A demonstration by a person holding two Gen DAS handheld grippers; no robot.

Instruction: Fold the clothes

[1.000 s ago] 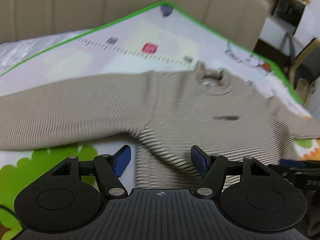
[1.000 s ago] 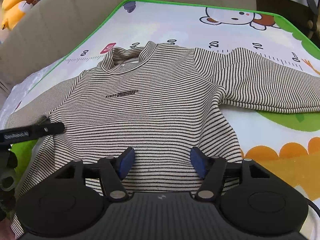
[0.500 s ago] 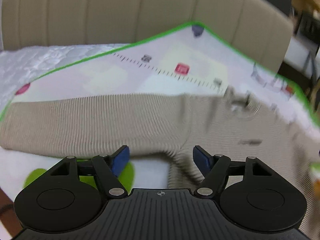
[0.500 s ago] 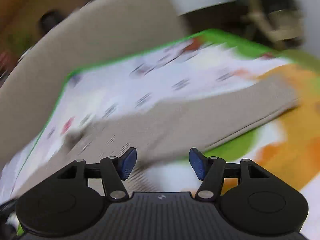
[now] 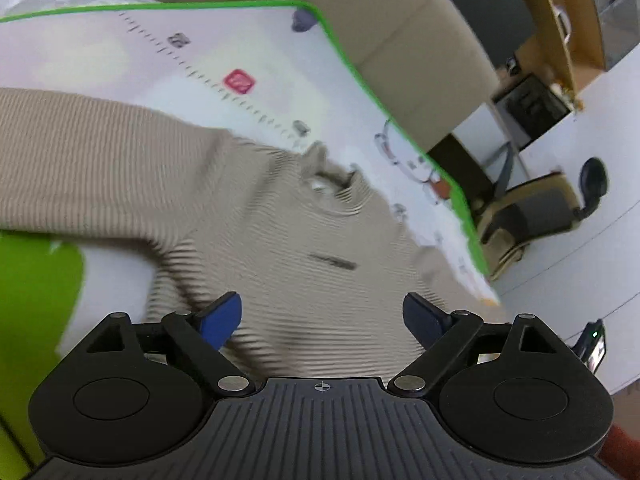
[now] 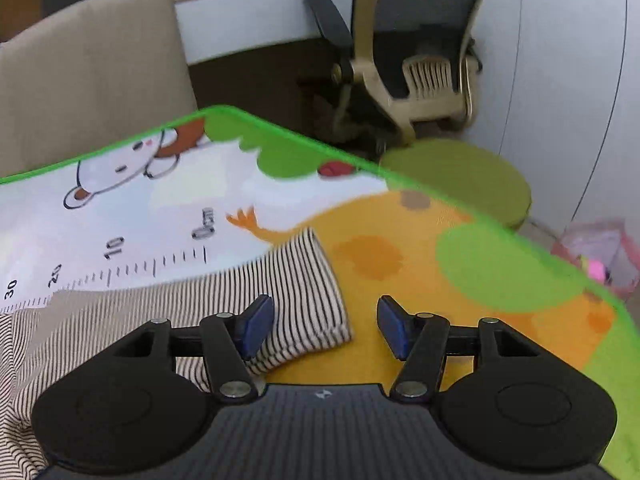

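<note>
A beige sweater (image 5: 280, 240) with thin dark stripes lies flat, front up, on a colourful play mat (image 5: 100, 52). Its collar (image 5: 332, 192) points away and one sleeve (image 5: 80, 152) stretches to the left. My left gripper (image 5: 322, 316) hovers over the sweater's lower body. Its jaws are opening, and nothing is pinched between the blue pads. In the right wrist view the other sleeve's cuff (image 6: 316, 292) ends on the mat's orange patch (image 6: 400, 248). My right gripper (image 6: 326, 324) stands open just above that cuff, its left pad (image 6: 256, 320) over the fabric.
The mat's green border (image 6: 304, 136) marks the edge of the surface. A beige padded backrest (image 5: 400, 28) rises behind it. Beyond the edge stand an office chair (image 6: 420, 60), a round green stool (image 6: 460, 176) and a pink bin (image 6: 600, 256).
The right gripper swept from over the sweater's chest to the end of the right sleeve. The left gripper rolled in place and its jaws widened.
</note>
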